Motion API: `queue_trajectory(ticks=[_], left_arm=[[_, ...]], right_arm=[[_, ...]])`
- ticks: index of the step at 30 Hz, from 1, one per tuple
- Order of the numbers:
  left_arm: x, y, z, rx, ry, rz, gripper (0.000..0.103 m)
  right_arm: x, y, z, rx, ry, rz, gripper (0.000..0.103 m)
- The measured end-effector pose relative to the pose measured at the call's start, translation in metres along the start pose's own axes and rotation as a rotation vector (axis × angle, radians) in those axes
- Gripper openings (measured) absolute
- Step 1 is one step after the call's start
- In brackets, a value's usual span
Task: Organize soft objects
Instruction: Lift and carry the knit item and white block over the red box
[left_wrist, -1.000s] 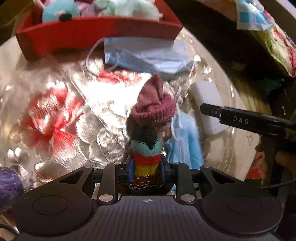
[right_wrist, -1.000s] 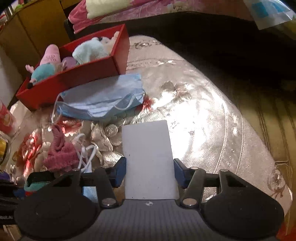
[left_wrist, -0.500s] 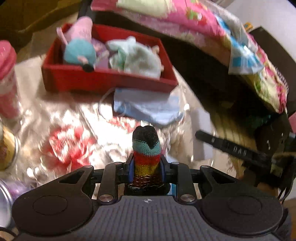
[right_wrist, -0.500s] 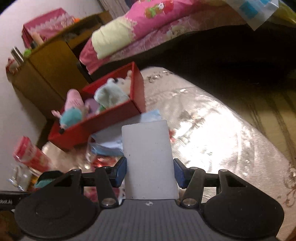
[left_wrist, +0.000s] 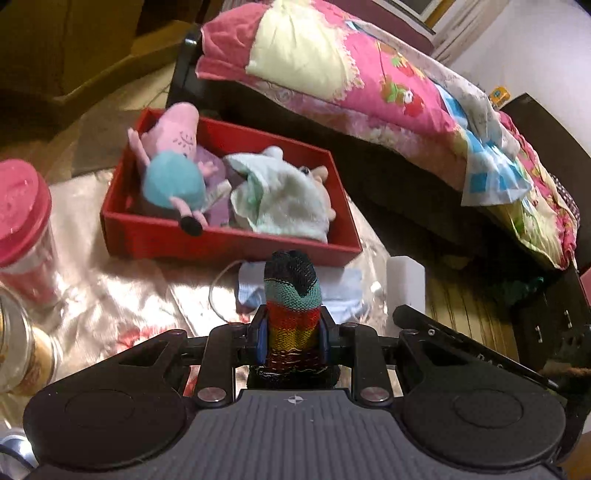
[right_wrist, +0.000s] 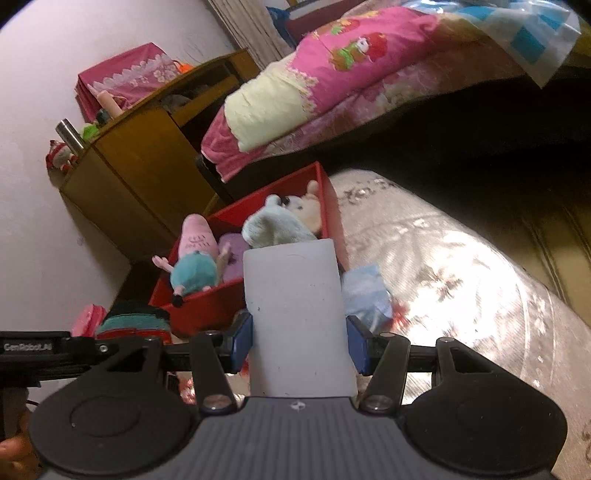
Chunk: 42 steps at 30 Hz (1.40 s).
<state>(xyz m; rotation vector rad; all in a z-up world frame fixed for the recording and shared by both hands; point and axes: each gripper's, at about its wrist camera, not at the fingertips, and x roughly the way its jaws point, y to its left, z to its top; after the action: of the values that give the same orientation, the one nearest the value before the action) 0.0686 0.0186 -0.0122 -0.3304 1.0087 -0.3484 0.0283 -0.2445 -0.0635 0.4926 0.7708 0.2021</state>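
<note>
Both grippers loaded — red box (left_wrist: 229, 243) at twelve o'clock.
Left gripper (left_wrist: 291, 332) pinching striped sock (left_wrist: 292, 295); right gripper (right_wrist: 299, 343) clamping white block (right_wrist: 297, 314).

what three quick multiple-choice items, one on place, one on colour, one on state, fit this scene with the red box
1. Where are the plush toys?
A. in the red box
B. on the bed
C. in the jar

2. What colour is the block in the right gripper?
A. red
B. white
C. green

3. What is the left gripper doing?
A. open, holding nothing
B. shut on a mask
C. shut on a striped sock

Answers: 1 A, the toys lie inside the box walls; 2 B, the block looks plain white; 3 C, both pads press the sock.
</note>
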Motion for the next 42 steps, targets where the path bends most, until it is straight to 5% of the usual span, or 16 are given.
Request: queue_trajectory(ticks=[42], left_arm=[[0.025, 0.008, 0.093, -0.024, -0.151, 0.102, 0.025]], right_arm=[[0.042, 0.045, 0.078, -0.081, -0.131, 0.090, 0.025]])
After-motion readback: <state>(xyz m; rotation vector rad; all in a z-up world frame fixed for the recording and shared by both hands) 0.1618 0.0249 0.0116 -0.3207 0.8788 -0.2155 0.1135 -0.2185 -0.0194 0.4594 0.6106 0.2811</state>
